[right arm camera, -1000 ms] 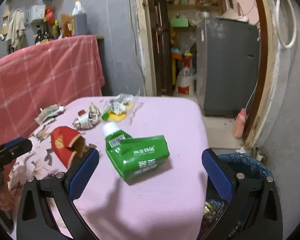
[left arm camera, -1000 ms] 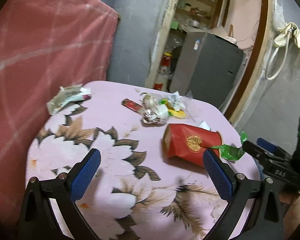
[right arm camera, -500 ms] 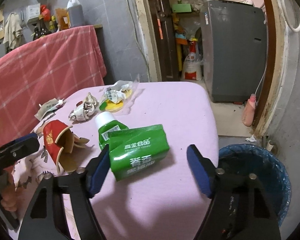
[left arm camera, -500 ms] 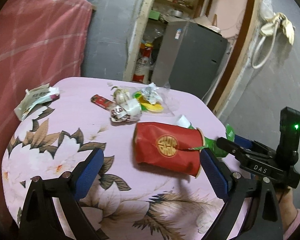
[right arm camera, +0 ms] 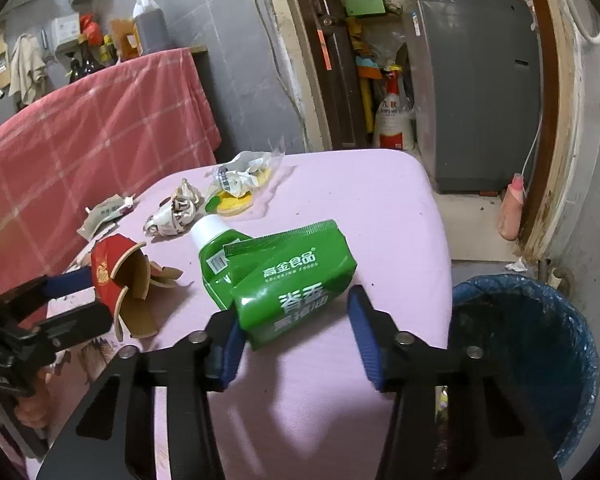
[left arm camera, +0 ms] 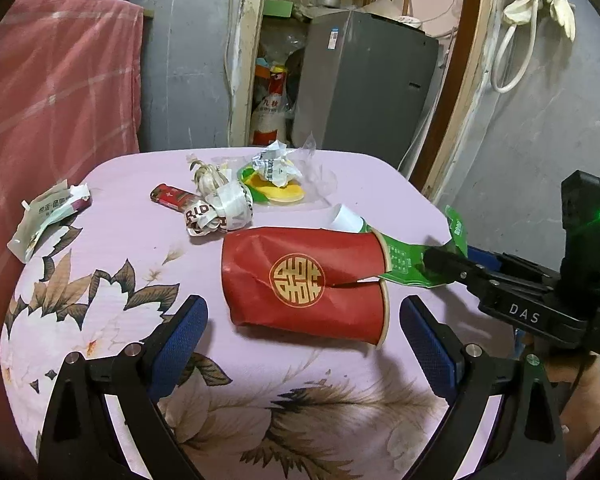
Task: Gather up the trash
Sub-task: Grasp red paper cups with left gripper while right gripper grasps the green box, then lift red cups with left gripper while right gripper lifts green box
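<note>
A crushed red paper cup (left arm camera: pixel 304 280) lies on the pink floral table, just ahead of my open left gripper (left arm camera: pixel 302 332). It also shows in the right wrist view (right arm camera: pixel 116 276). A green pouch with a white cap (right arm camera: pixel 284 276) lies between the blue pads of my right gripper (right arm camera: pixel 294 334), which has narrowed around its near end; contact is unclear. The pouch also shows in the left wrist view (left arm camera: pixel 408 264). More trash lies farther back: a crumpled paper ball (left arm camera: pixel 224 208), a red wrapper (left arm camera: pixel 172 197), a white sachet (left arm camera: pixel 48 216), and a yellow wrapper in clear plastic (left arm camera: pixel 276 178).
A bin lined with a blue bag (right arm camera: pixel 528 356) stands on the floor right of the table. A pink checked cloth (right arm camera: pixel 88 132) covers furniture to the left. A grey fridge (left arm camera: pixel 364 84) and a doorway lie behind. The table edge (right arm camera: pixel 440 240) drops off at the right.
My left gripper has moved right and closer to the red cup. My right gripper has moved onto the green pouch and its jaws have narrowed around it.
</note>
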Demonstrator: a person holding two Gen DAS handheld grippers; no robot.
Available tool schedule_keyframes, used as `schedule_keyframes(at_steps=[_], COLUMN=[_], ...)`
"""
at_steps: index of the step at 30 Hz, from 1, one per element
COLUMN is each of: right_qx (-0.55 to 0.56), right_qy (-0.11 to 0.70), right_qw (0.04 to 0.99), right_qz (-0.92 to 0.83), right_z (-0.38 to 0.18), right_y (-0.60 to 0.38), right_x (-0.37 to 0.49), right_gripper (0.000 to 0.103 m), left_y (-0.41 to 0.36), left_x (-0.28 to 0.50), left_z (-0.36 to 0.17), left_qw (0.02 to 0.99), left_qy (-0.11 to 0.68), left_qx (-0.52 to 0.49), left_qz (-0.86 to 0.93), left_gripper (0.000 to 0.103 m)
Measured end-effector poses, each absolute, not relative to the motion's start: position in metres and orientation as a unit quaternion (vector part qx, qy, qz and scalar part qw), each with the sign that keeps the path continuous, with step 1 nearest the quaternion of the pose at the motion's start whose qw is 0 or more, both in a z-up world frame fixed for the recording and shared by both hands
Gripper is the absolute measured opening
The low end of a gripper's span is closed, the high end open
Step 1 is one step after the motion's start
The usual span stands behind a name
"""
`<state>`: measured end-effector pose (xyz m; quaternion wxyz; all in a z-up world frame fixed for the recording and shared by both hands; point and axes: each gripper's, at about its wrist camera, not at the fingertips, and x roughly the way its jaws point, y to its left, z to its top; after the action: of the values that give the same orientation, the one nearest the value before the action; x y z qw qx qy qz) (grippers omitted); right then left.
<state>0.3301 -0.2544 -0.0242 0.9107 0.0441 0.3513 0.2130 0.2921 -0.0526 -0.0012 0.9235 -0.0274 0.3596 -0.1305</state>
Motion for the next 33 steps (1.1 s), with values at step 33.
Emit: schedule_keyframes(at_steps=[33], right_qx=[0.054], right_qy=[0.307], right_qw=[0.936], right_qz=[0.163], right_z=[-0.016], right_y=[-0.261], right_x=[0.321], right_gripper=[0.003], left_y=[-0.052], left_x=[0.291], left_z=[0.004], left_qw=[0.935], left_qy=[0.333], left_qx=[-0.034], left_qz=[-0.114], left_gripper=[0.076])
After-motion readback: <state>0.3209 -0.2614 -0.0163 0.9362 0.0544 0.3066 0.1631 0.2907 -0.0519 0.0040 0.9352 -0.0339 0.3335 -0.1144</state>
